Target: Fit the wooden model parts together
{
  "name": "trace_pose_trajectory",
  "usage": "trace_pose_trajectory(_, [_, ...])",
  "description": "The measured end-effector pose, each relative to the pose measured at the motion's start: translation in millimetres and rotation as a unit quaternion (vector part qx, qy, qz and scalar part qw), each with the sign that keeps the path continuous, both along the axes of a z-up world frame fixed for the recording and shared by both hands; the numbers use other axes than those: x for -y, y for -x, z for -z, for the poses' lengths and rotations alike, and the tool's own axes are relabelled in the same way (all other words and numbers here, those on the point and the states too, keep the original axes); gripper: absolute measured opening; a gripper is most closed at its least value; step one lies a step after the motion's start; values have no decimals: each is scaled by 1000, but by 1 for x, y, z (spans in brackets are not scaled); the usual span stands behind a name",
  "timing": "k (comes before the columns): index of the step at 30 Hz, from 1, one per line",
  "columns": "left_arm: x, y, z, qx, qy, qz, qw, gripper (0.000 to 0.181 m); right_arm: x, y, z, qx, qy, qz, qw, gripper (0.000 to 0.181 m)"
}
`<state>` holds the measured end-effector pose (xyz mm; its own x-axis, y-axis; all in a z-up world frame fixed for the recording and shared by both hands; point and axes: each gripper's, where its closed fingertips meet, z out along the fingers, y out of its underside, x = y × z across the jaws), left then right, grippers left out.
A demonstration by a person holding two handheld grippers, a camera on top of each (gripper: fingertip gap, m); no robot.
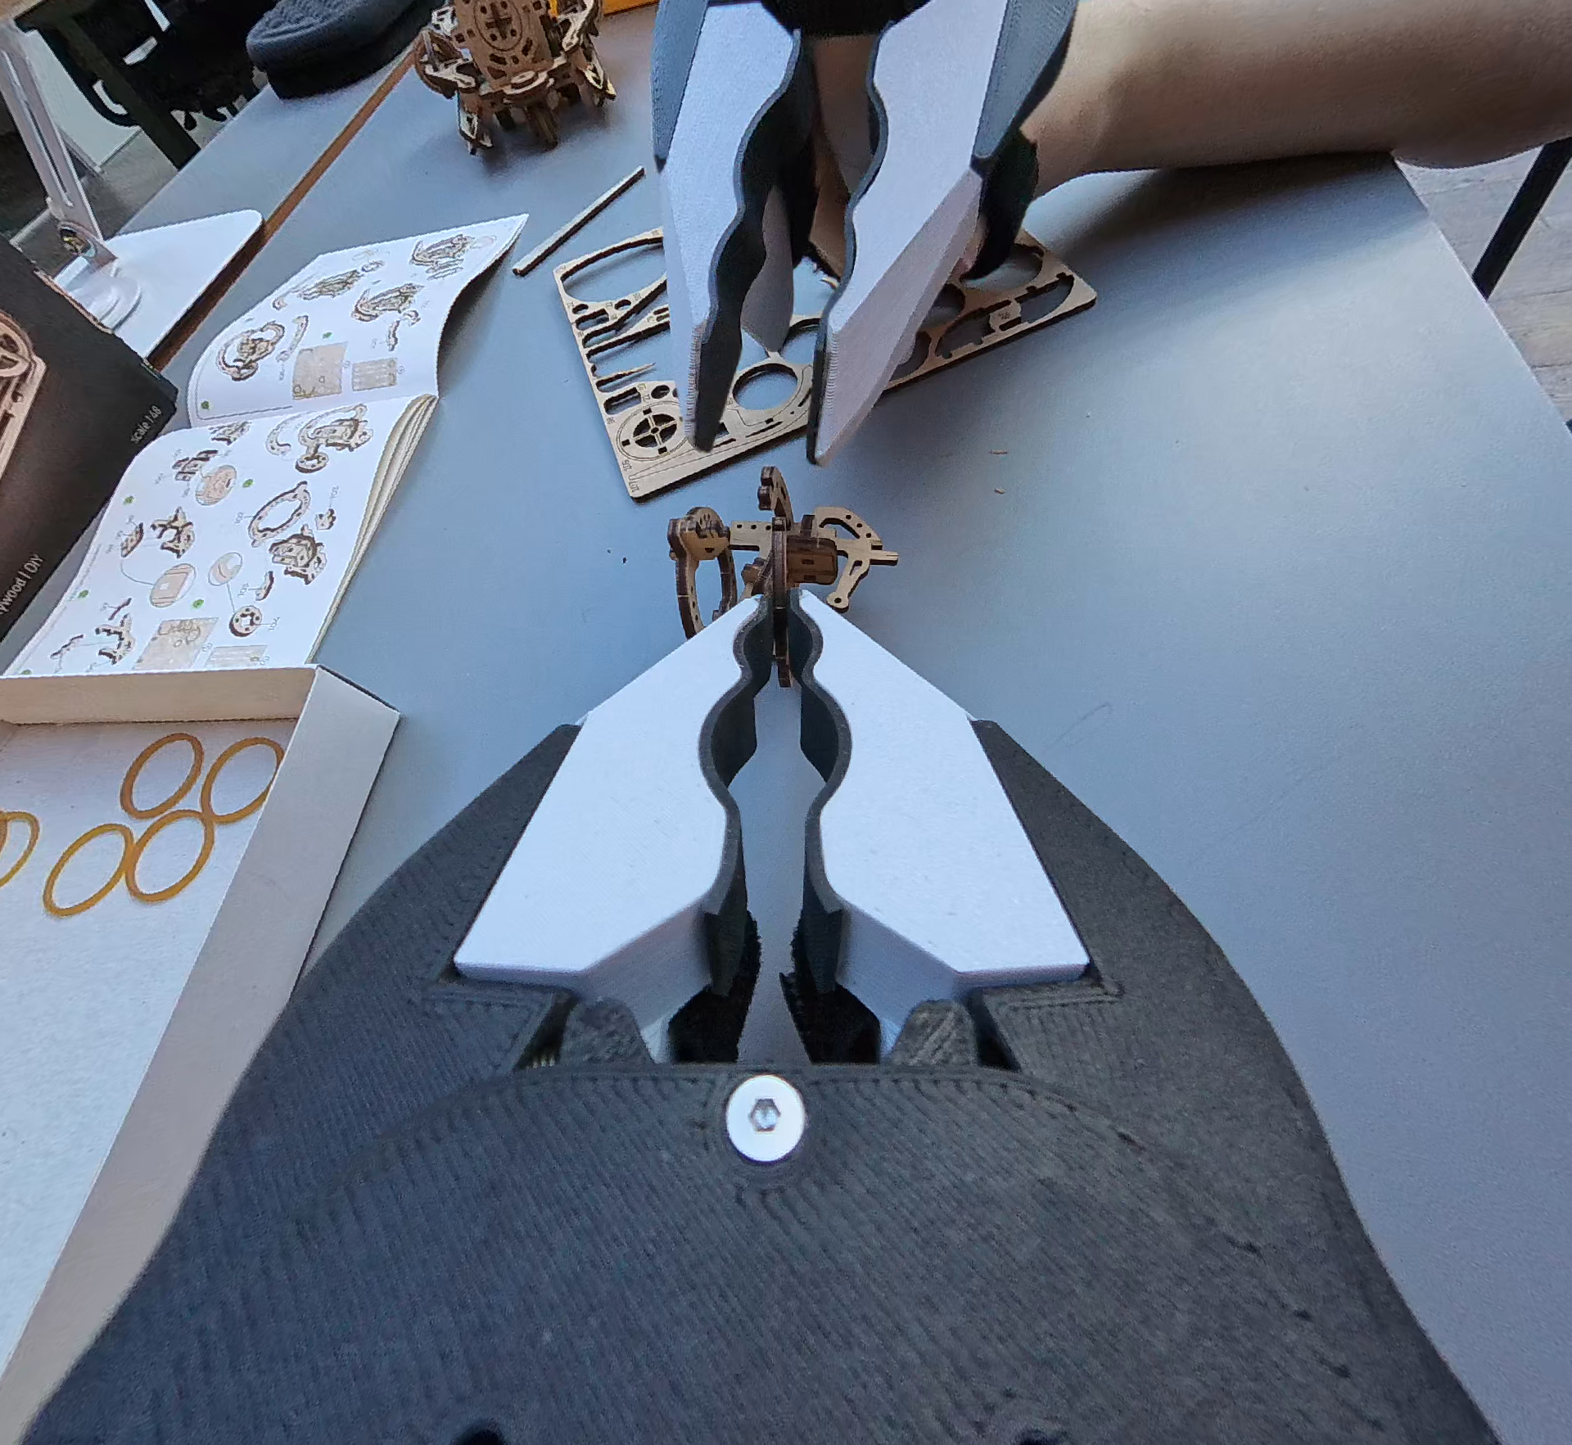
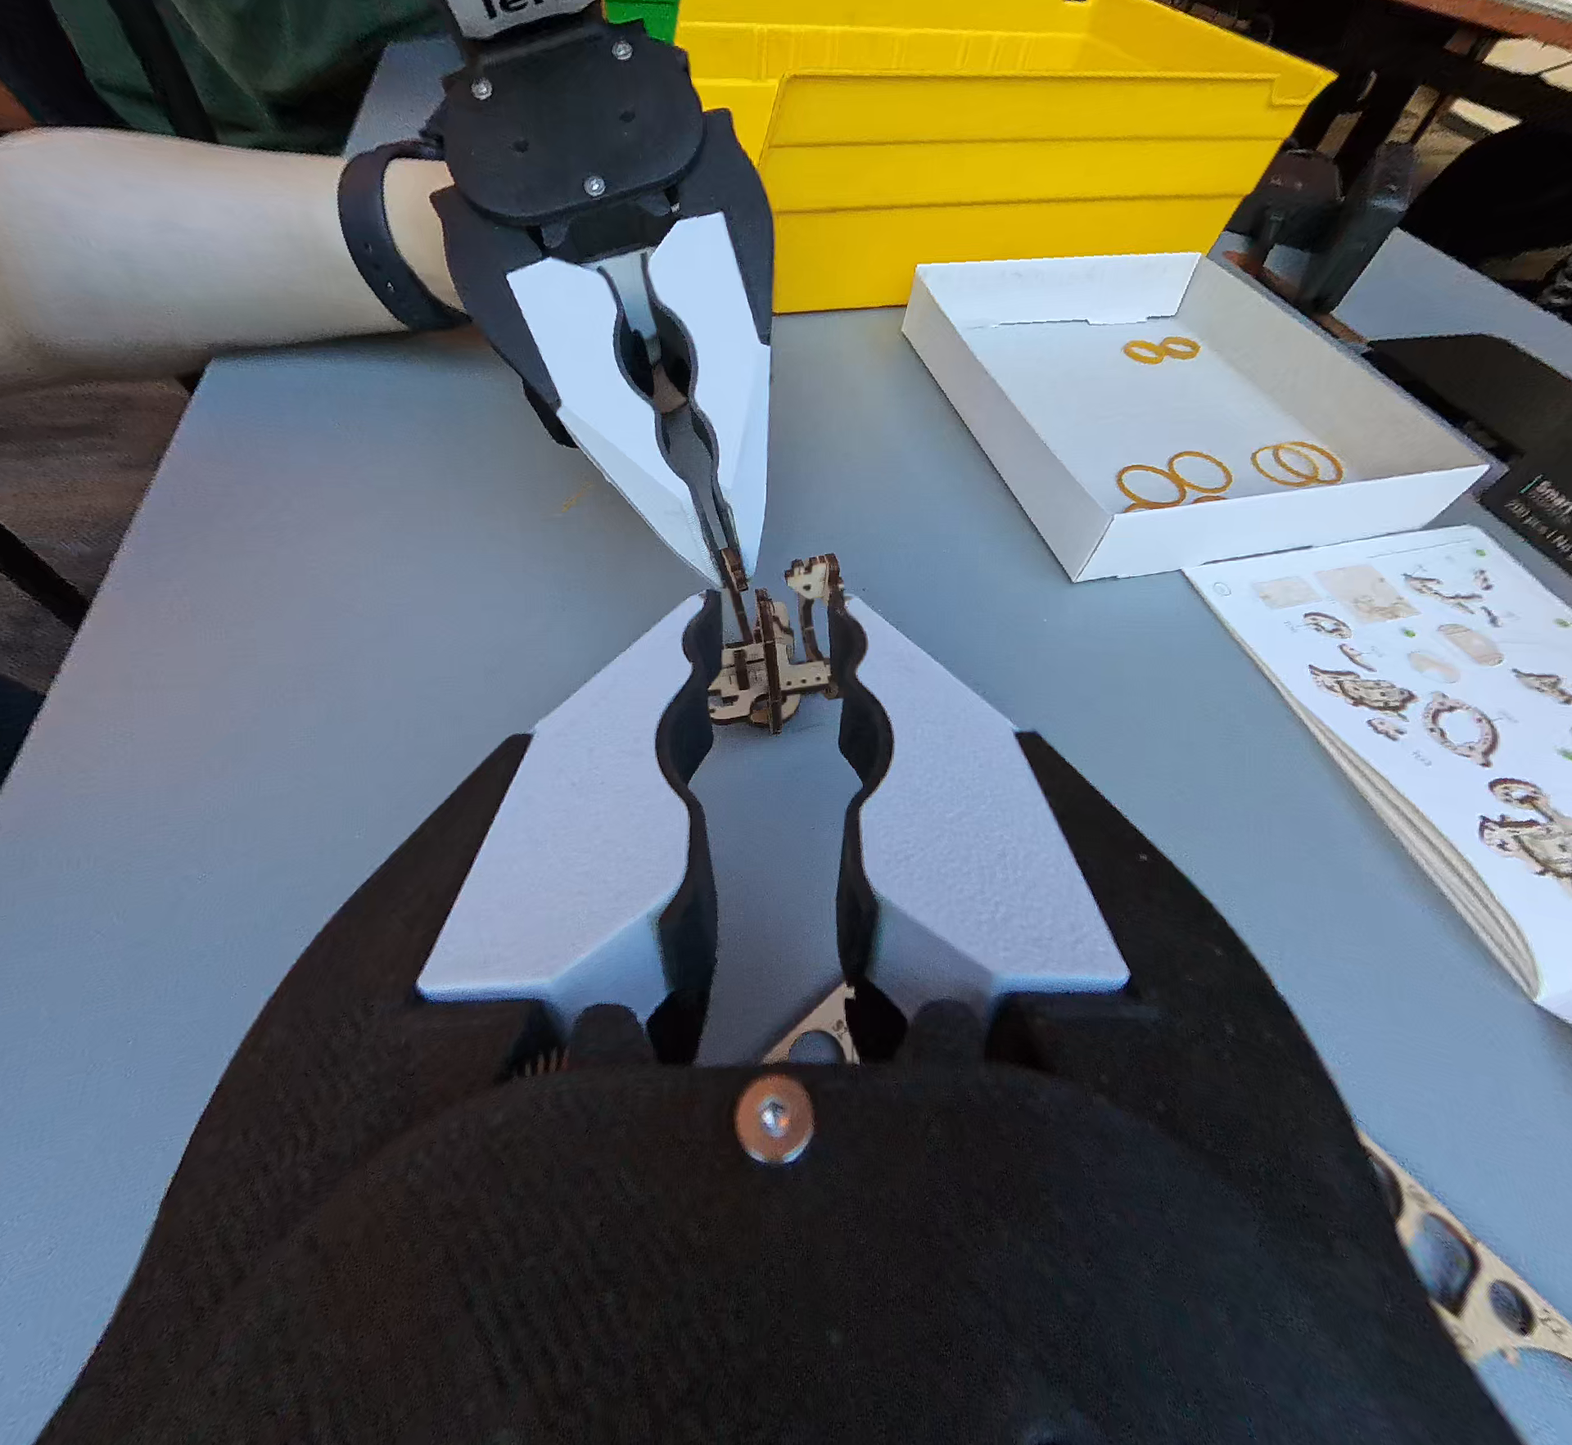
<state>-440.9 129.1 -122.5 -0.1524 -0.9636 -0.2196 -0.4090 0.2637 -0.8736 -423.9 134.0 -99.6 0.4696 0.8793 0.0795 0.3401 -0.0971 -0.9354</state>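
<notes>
Assembly is sitting at the holding-and-aligning step. The left gripper (image 1: 778, 622) is pinching a thin upright plate of the small wooden sub-assembly (image 1: 778, 554), its fingers drawn together on that plate, and the piece is standing on or just above the grey desk (image 1: 1191, 639); which of the two cannot be told. In the right wrist view the same sub-assembly (image 2: 766, 673) is lying between the fingertips of the right gripper (image 2: 770, 630), whose fingers are standing apart around it and not visibly pressing on it; contact at the 3 o'clock finger cannot be judged.

No loose part is showing in the right gripper, so the next move is probably calling for one of two things: closing gently on the arm-like end at 3 o'clock to seat it, or fetching a piece from the laser-cut plywood sheet (image 1: 817, 349) lying at 12 o'clock behind the sub-assembly. Thin plywood is likely asking for light pressure.

At 11 o'clock a finished wooden model (image 1: 510, 35) is standing; at 9 o'clock the open instruction booklet (image 1: 281, 460), and at 7 o'clock a white box tray (image 1: 340, 792) with yellow rubber bands (image 1: 162, 817).
</notes>
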Motion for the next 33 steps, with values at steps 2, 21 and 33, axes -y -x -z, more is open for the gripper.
trace_pose_trajectory(2, [0,0,0,-1,-2,1,1000,0,1,0,-3,-13,9,-3,1000,20])
trace_pose_trajectory(21, [3,-1,0,-1,6,8,1000,0,7,6,14,35,31,-20,999,2])
trace_pose_trajectory(33, [3,-1,0,1,2,8,1000,0,9,5,16,31,41,-9,999,3])
